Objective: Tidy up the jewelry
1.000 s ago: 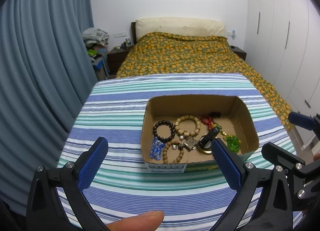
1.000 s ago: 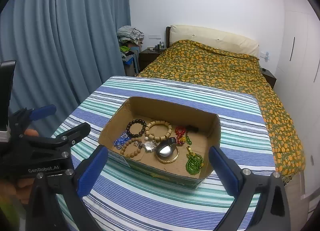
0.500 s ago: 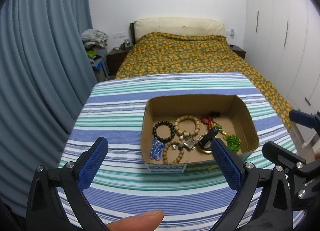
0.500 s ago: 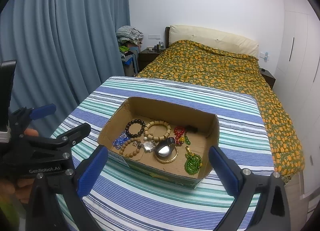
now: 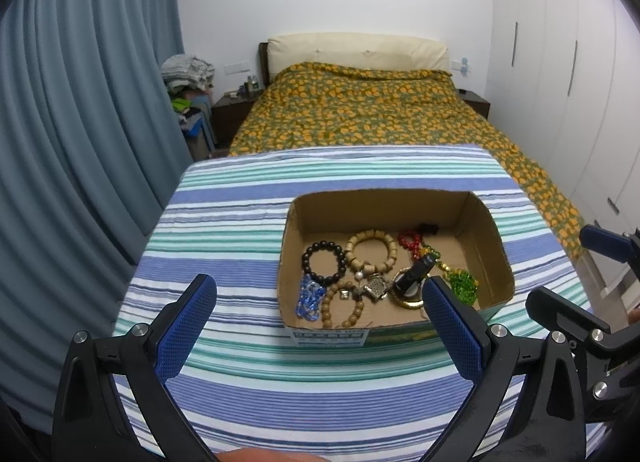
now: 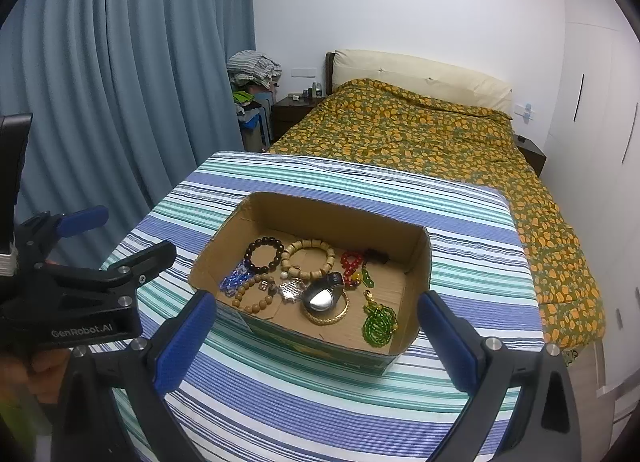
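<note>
An open cardboard box stands on the striped table and holds jewelry. Inside lie a black bead bracelet, a tan wooden bracelet, a brown bead bracelet, blue beads, red beads, green beads, a gold bangle and a silver pendant. My left gripper hovers open over the table just before the box. My right gripper is open too, in front of the box's near wall.
The table wears a blue, green and white striped cloth. Behind it is a bed with an orange-patterned cover. Blue curtains hang at the left; white wardrobes stand at the right. A fingertip shows at the bottom edge.
Both views have shifted only slightly; the box and jewelry lie as before. Both grippers stay open.
</note>
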Available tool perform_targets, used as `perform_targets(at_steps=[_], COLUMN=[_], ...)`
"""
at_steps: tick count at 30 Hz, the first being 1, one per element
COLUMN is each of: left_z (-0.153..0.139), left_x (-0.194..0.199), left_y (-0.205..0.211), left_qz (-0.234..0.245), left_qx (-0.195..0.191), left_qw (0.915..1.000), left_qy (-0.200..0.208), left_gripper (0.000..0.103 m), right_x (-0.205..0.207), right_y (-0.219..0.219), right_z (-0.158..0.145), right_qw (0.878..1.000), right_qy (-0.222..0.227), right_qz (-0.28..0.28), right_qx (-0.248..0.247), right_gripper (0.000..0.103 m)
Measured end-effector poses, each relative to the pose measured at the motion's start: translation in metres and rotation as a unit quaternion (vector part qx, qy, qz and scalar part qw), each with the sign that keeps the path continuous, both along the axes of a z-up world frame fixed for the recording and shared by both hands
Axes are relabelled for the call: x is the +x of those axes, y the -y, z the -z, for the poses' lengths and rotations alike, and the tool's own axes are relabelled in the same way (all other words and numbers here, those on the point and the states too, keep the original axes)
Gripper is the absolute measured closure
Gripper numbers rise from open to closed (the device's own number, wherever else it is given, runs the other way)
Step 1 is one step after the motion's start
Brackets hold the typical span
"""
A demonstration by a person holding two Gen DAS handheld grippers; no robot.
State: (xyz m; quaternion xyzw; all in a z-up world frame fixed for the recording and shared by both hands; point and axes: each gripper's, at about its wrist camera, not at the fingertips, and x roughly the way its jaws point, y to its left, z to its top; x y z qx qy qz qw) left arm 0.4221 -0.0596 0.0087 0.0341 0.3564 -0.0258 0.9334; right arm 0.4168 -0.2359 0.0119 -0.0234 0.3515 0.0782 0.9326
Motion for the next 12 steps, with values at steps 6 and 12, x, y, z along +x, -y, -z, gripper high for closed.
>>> perform_targets(at_steps=[6,12], left_z=[0.0020,0.0013], left_x=[0.0006,-0.0018], left_y=[0.0021,0.0011], left_qz=[0.007,0.010], left_qx=[-0.001,-0.011], left_qw=[1.0000,0.9999], left_qy=[-0.003,0.002], left_gripper=[0.000,0.000], right_x=[0.0019,0.0013], right_y=[0.0008,0.0025], right_z=[0.0032,0.0045], right_qw=[1.000,1.000], right_qy=[-0.003,-0.005], right_qz=[0.001,0.002], right_qx=[-0.002,0.000], right_gripper=[0.001,0.001])
